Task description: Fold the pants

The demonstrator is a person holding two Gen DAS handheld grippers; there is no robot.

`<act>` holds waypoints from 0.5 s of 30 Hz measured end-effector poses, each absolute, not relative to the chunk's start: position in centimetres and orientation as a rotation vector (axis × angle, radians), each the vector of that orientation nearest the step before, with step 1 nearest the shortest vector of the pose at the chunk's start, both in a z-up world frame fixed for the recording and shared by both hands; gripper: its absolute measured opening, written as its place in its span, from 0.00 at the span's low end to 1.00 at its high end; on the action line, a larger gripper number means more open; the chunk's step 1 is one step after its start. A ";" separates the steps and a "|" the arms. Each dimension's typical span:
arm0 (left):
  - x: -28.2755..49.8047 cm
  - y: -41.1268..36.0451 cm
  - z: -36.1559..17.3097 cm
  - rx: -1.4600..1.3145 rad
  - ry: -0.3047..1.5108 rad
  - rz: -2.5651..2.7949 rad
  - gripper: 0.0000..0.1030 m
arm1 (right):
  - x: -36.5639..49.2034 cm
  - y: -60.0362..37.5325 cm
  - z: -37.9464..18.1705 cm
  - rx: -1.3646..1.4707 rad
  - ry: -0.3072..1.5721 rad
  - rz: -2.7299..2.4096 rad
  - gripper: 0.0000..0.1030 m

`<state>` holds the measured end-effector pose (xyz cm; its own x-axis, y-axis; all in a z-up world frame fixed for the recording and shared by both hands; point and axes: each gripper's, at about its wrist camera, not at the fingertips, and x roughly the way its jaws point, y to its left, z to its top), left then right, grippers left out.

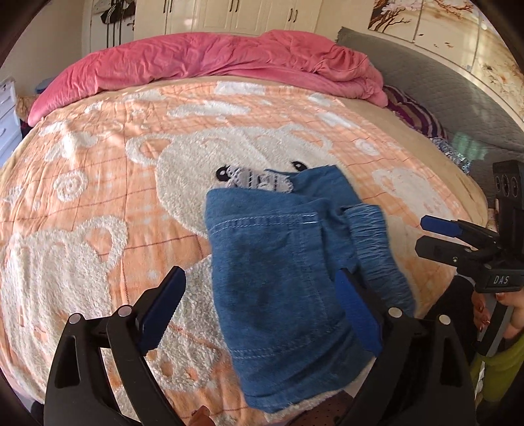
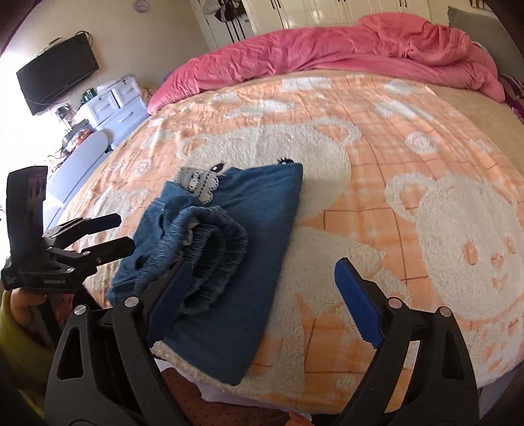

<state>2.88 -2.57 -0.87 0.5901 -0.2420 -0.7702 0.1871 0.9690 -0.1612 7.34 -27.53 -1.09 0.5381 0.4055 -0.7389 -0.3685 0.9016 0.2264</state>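
A: Where the bed's near edge is, what do you see?

B: The left gripper (image 1: 260, 308) has its 2 fingers (image 1: 163, 308) spread wide. The blue pants (image 1: 281, 278) lie under them, but the fingers do not squeeze them.

A: And the other one?

B: The right gripper (image 2: 265, 300) is wide open too. Its left finger (image 2: 172, 301) sits over the bunched waistband (image 2: 216, 249), and I cannot tell if it touches. Its right finger is over the bare blanket. It holds nothing.

A: Where are the pants?

B: Folded into a small pile on the orange bear blanket (image 2: 376, 203), near the front edge of the bed. A grey patterned bit (image 2: 199, 183) peeks out at the far end.

A: What is behind?

B: A pink quilt (image 1: 209, 65) is bunched up along the far side of the bed. Past it stand white cupboards (image 1: 229, 14). In the right view, a black TV (image 2: 57, 72) hangs on the wall above pale drawers (image 2: 114, 105).
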 end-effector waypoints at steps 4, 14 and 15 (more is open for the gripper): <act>3.9 -2.2 -2.4 -0.093 0.942 -0.241 0.90 | 8.2 -27.2 -2.3 0.056 0.933 0.465 0.80; 5.4 -1.5 -5.3 -0.205 0.988 -0.276 0.91 | 9.8 -26.6 -5.3 0.170 1.016 0.509 0.64; 5.5 -1.6 -5.3 -0.214 0.982 -0.277 0.91 | 9.9 -26.6 -5.4 0.191 1.017 0.514 0.63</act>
